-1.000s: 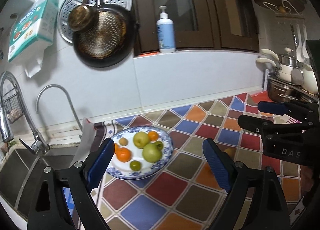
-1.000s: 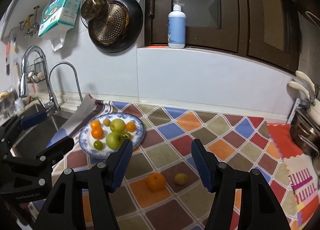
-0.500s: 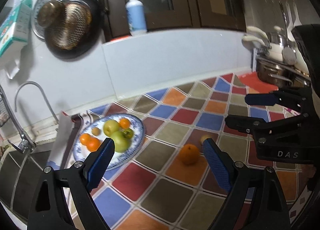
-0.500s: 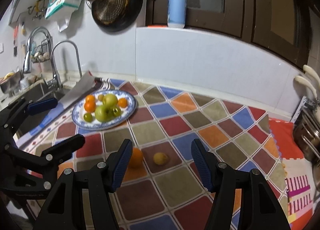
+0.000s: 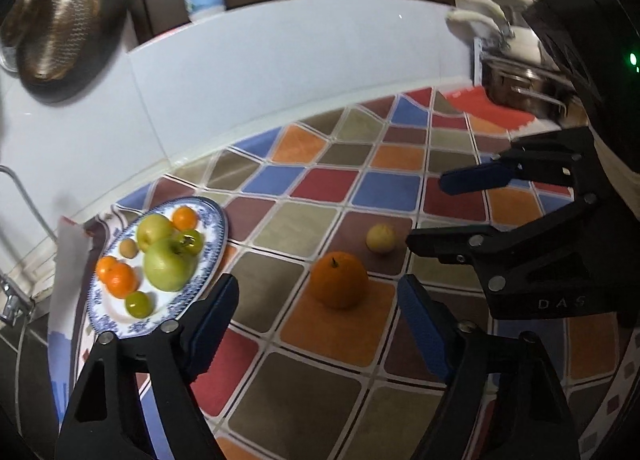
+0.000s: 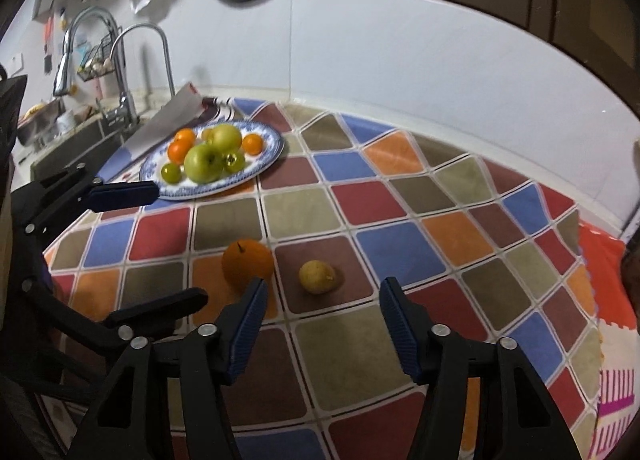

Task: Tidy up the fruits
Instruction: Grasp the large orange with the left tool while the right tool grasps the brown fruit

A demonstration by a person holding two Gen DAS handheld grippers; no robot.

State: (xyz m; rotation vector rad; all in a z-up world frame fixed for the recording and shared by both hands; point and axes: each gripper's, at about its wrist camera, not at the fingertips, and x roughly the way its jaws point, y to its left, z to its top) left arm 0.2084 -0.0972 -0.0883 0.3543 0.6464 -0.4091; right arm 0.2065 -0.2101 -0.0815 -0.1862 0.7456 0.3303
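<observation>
Right now your left tongs (image 5: 318, 318) hang spread wide and empty over the table (image 5: 316, 400), and your right tongs (image 6: 322, 310) are spread wide and empty too. Two fruits lie loose on the checkered cloth: one orange (image 5: 339, 280) just ahead of your left tongs, between the lines of their pads, and one small yellow fruit (image 6: 317, 276) just ahead of your right tongs, centred in their gap. The two sit near each other but apart, the orange to the left of the yellow one as your right tongs see them. Off to the left of both tongs and farther ahead stands one blue-rimmed plate (image 6: 272, 154), your left tongs' left pad close to its near rim. You can count eight fruits on it: two green apples (image 6: 204, 163), three small oranges (image 5: 116, 278), two little green fruits and one small brownish one. Beyond the plate, further left, two faucets (image 6: 120, 60) rise by the sink.
</observation>
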